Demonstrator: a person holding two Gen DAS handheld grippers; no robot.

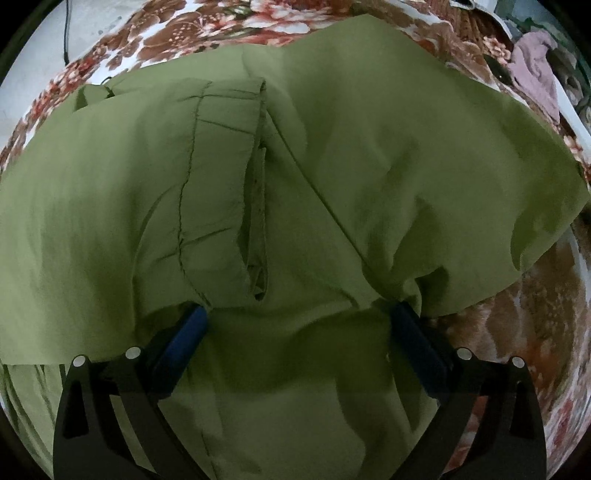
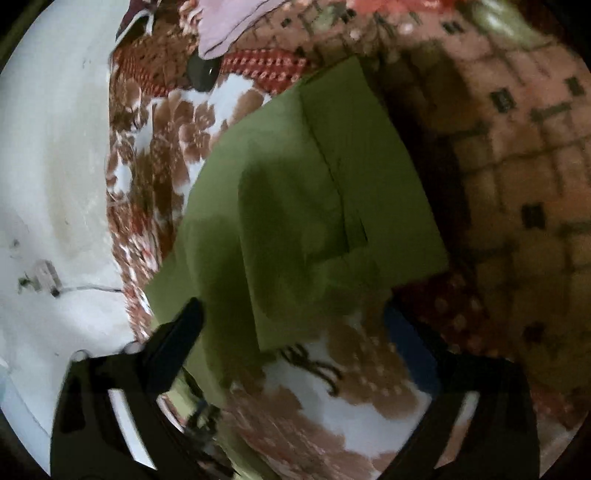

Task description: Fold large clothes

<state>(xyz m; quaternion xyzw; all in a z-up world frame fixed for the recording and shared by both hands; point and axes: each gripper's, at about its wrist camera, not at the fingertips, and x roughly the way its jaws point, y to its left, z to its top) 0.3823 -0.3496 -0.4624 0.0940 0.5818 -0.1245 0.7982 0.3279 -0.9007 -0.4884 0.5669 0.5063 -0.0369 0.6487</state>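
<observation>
A large olive-green garment (image 1: 314,177) lies spread over a floral bedsheet (image 1: 229,18). It has a stitched seam and a slit opening down its middle. My left gripper (image 1: 299,314) is open just above the cloth, its blue-padded fingers (image 1: 186,339) wide apart with green fabric lying between them. In the right wrist view the same garment (image 2: 295,206) shows as a partly folded panel over the sheet. My right gripper (image 2: 291,314) is open at the panel's near edge, its fingertips partly hidden by the cloth. The view is blurred.
A pink cloth (image 1: 535,70) lies at the far right of the bed, and also shows in the right wrist view (image 2: 229,22). A white wall or floor (image 2: 48,166) with a cable lies to the left. A brown tiled floor (image 2: 517,166) lies to the right.
</observation>
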